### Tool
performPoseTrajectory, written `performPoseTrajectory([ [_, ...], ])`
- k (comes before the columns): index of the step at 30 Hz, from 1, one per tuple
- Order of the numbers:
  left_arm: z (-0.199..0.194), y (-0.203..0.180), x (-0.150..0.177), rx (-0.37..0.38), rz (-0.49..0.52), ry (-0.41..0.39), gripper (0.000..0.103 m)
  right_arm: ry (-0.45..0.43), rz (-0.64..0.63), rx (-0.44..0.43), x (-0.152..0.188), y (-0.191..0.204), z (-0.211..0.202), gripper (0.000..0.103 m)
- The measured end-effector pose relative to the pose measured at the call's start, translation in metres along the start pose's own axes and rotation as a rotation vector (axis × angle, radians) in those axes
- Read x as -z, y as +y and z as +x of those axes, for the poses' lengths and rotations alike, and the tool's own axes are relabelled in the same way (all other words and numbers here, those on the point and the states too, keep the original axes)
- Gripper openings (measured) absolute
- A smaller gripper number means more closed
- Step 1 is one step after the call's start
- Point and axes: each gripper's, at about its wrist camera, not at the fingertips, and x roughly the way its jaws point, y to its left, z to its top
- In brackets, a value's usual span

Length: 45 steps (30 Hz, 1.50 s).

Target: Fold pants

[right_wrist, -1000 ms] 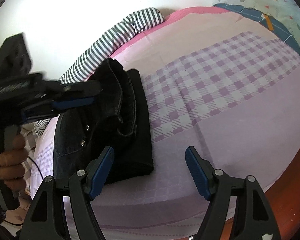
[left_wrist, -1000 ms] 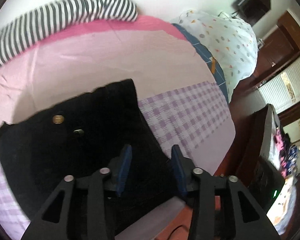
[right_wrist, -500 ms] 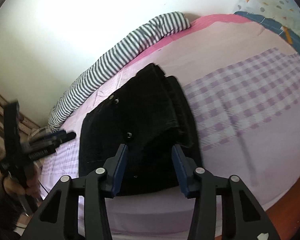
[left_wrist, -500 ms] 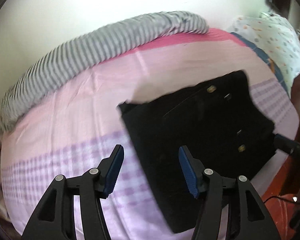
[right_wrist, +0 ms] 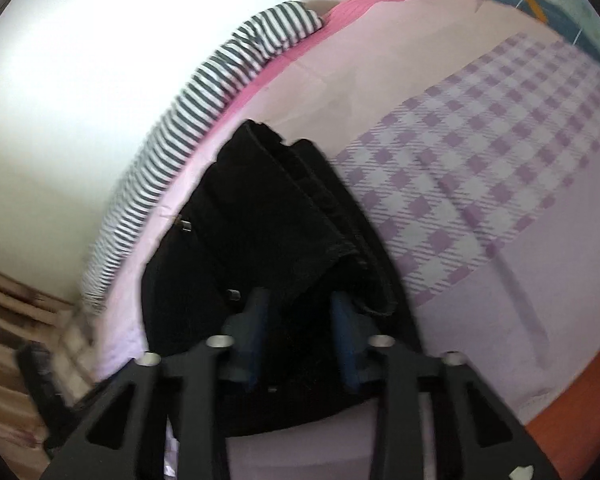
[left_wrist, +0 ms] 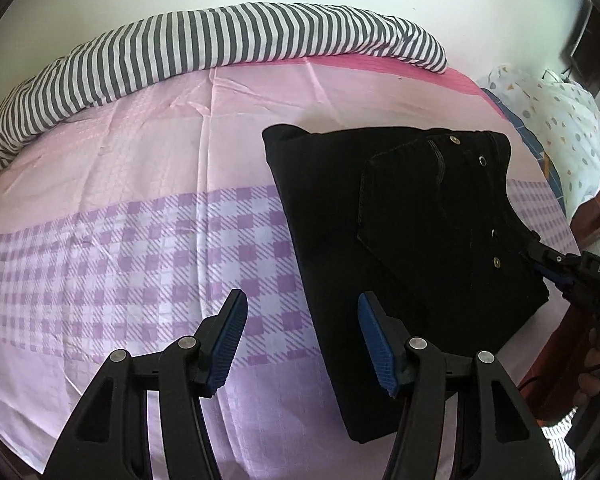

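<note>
The black pants lie folded into a thick rectangle on the pink and purple checked bed sheet. My left gripper is open and empty, held above the sheet at the folded pants' near left edge. In the right wrist view the pants fill the middle, and my right gripper has its blue pads close together around a raised fold of the fabric. The right gripper also shows at the pants' right edge in the left wrist view.
A grey and white striped bolster runs along the far edge of the bed by the white wall. A spotted white duvet lies at the right end. The bed's reddish wooden edge is close on the near side.
My left gripper has let go and drawn back to the left of the pants. My right gripper has moved in onto the pants and narrowed its jaws around a fold.
</note>
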Motion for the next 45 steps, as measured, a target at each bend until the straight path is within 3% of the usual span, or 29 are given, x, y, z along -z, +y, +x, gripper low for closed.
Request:
performPoseTrajectory([
  [5, 0.0, -0.003, 0.002, 0.008, -0.003, 0.001, 0.058, -0.036, -0.03, 0.046, -0.001, 0.011, -0.01, 0.012],
  [11, -0.006, -0.003, 0.0, 0.033, -0.009, -0.011, 0.059, -0.105, -0.073, 0.119, 0.009, 0.027, -0.04, 0.011],
  [13, -0.007, -0.007, -0.001, 0.045, 0.017, -0.017, 0.059, -0.12, -0.074, 0.194, 0.015, 0.024, -0.043, 0.0],
  [14, -0.007, -0.01, -0.001, 0.047, 0.032, -0.014, 0.059, -0.133, -0.076, 0.247, 0.017, 0.02, -0.044, 0.0],
  [15, -0.006, -0.013, -0.001, 0.048, 0.043, -0.011, 0.059, -0.119, -0.054, 0.247, 0.017, 0.011, -0.042, 0.0],
  [17, -0.002, -0.018, 0.0, 0.064, 0.055, -0.007, 0.059, -0.051, 0.007, 0.152, 0.016, 0.0, -0.036, 0.0],
  [21, 0.007, -0.027, 0.002, 0.071, 0.072, 0.025, 0.059, -0.09, -0.044, 0.138, 0.001, 0.016, -0.04, 0.01],
  [22, 0.007, -0.028, 0.003, 0.074, 0.074, 0.026, 0.059, -0.084, -0.041, 0.13, -0.004, 0.016, -0.039, 0.017],
  [23, 0.007, -0.029, 0.003, 0.077, 0.076, 0.025, 0.059, -0.073, -0.04, 0.127, -0.008, 0.015, -0.036, 0.037],
  [24, 0.007, -0.03, 0.003, 0.076, 0.081, 0.026, 0.059, -0.07, -0.041, 0.132, -0.009, 0.012, -0.035, 0.046],
  [27, 0.008, -0.032, 0.004, 0.077, 0.089, 0.025, 0.059, -0.056, -0.05, 0.162, -0.009, 0.003, -0.026, 0.046],
  [32, 0.013, -0.033, 0.003, 0.075, 0.089, 0.029, 0.061, -0.021, -0.002, 0.123, -0.005, -0.008, -0.009, 0.046],
  [34, 0.015, -0.033, 0.004, 0.071, 0.089, 0.032, 0.062, -0.038, -0.048, 0.135, -0.006, -0.001, -0.006, 0.043],
  [39, 0.019, -0.034, 0.002, 0.058, 0.079, 0.04, 0.062, -0.052, -0.206, 0.23, -0.006, 0.024, 0.003, 0.02],
  [45, 0.016, -0.037, -0.001, 0.065, 0.085, 0.046, 0.062, -0.114, -0.246, 0.269, 0.003, 0.03, -0.021, 0.014],
])
